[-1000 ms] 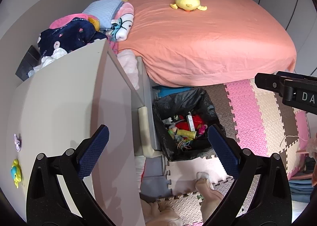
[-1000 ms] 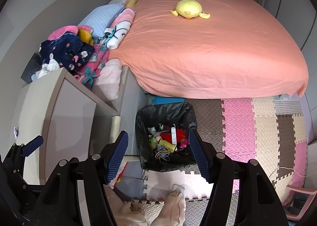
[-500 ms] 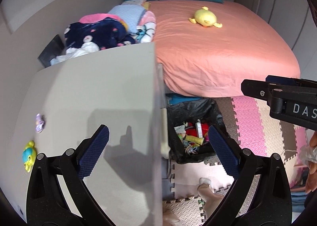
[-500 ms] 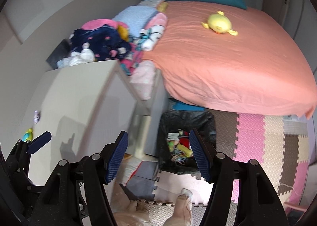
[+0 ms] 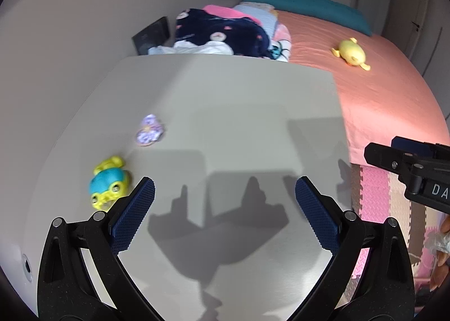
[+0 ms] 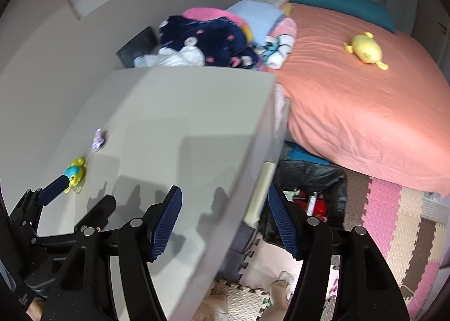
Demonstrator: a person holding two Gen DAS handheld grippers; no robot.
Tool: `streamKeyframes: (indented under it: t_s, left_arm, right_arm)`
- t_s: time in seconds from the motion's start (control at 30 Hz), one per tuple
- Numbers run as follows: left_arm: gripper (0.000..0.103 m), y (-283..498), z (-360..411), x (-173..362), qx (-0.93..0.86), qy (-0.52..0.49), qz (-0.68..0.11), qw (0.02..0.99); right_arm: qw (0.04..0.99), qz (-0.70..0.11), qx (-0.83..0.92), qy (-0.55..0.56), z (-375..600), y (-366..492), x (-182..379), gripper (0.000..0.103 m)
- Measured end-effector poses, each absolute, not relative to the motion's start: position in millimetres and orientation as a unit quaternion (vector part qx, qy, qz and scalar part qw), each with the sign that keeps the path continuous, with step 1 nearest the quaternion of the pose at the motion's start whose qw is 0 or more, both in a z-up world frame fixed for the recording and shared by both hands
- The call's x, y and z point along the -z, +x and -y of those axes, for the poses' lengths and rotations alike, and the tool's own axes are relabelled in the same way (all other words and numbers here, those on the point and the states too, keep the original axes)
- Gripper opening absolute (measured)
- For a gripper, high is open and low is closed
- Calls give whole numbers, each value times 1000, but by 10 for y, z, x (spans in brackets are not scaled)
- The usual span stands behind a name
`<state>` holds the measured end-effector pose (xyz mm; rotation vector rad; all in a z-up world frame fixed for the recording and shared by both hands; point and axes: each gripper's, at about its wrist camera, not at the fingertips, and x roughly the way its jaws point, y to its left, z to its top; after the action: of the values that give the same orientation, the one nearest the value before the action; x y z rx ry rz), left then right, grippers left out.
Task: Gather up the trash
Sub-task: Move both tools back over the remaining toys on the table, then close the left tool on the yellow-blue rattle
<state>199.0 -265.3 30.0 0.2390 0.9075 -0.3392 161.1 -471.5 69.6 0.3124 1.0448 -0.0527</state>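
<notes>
My left gripper (image 5: 225, 188) hangs open over the grey dresser top (image 5: 225, 124), nothing between its blue pads. Just left of its left finger lies a yellow-and-blue turtle toy (image 5: 109, 181), with a small purple wrapper (image 5: 150, 131) farther back. My right gripper (image 6: 225, 194) is open and empty above the dresser's right edge (image 6: 253, 138). Below it on the floor stands a black-lined trash bin (image 6: 312, 180) with red and mixed litter inside. The right wrist view also shows the turtle toy (image 6: 73, 173), the purple wrapper (image 6: 98, 139) and the left gripper's finger (image 6: 52, 190) at far left.
A bed with a salmon sheet (image 6: 365, 112) fills the right, a yellow duck plush (image 6: 367, 49) on it. Clothes and pillows (image 6: 208, 36) are piled behind the dresser. Pink and beige foam mats (image 6: 393, 222) cover the floor. A person's feet (image 6: 278, 284) show below.
Both grippers have swung left and slightly up, from over the trash bin to over the dresser top. The turtle toy and wrapper now sit near the left gripper. Both stayed open.
</notes>
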Motion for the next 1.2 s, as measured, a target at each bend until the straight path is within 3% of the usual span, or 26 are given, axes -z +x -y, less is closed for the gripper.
streamKeyframes:
  t_s: [0.57, 0.83, 1.2]
  left_arm:
    - [96, 2427, 1606, -11, 82, 28, -455, 886]
    - [58, 2489, 1473, 179, 85, 37, -448, 889]
    - [57, 2562, 1155, 128, 58, 8, -422, 904]
  right_arm:
    - [847, -513, -39, 137, 3852, 2090, -542, 65]
    - [845, -520, -59, 111, 3524, 2348, -468, 65]
    - [843, -521, -90, 96, 3051, 2620, -385, 65]
